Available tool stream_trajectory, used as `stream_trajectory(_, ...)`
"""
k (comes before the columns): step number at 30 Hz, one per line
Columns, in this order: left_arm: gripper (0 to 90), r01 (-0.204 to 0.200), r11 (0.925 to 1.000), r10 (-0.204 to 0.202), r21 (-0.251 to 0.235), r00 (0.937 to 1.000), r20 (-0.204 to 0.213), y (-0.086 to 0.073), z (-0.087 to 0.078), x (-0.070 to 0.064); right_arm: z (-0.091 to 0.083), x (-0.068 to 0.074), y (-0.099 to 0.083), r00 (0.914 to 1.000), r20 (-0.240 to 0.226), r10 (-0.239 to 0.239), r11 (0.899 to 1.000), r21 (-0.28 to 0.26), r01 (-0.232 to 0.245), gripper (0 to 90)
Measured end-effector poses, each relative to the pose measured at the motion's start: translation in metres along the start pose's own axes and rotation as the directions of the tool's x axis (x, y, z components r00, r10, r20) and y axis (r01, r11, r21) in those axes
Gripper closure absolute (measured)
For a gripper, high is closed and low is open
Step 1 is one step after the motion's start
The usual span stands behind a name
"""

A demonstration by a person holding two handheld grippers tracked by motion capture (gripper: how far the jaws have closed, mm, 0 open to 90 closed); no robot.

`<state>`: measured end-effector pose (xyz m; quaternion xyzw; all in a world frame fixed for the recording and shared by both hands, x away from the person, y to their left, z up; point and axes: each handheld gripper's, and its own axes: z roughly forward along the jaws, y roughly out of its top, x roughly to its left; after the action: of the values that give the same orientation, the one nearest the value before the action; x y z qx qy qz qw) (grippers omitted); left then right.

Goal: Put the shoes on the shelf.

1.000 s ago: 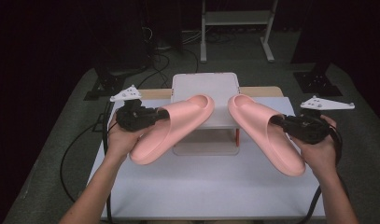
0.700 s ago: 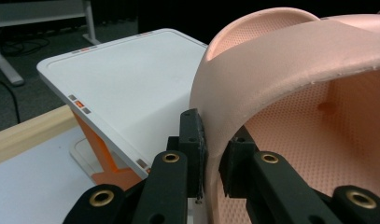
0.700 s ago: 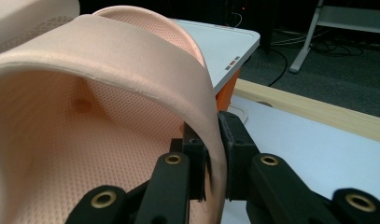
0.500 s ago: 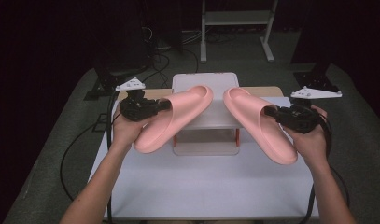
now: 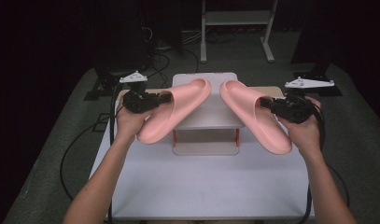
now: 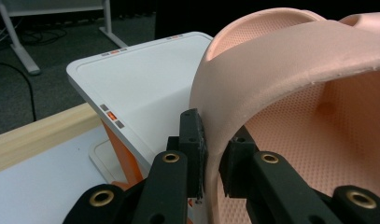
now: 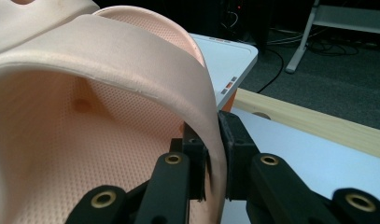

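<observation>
Two unmarked pink slippers (image 5: 176, 109), gripped.

Two pink foam slides, held off the table. Left slide (image 5: 176, 108): toe up and inward over the white stand (image 5: 211, 116), heel low and outward. Right slide (image 5: 253, 114): mirrored pose. Toes near, not touching. Footbeds finely dimpled, straps broad, smooth.

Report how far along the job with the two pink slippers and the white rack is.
Done: both are picked up. The left gripper is shut on the strap of the left slipper, the right gripper on the strap of the right slipper. In hand: both are held in the air, toes over the top of the white rack. Left: setting them down and letting go; neither yet looks rested on it.
</observation>
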<state>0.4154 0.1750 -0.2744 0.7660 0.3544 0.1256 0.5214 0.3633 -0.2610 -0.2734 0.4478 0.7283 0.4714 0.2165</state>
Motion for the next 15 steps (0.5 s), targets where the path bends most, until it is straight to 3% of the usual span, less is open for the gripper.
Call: stream_trajectory(15, 80.9, 0.026, 0.9996, -0.026, 0.004, 0.9993, -0.026, 0.010, 0.014, 0.007, 0.021, 0.001, 0.019, 0.9999, 0.014, 0.002, 1.000, 0.013, -0.003, 81.4)
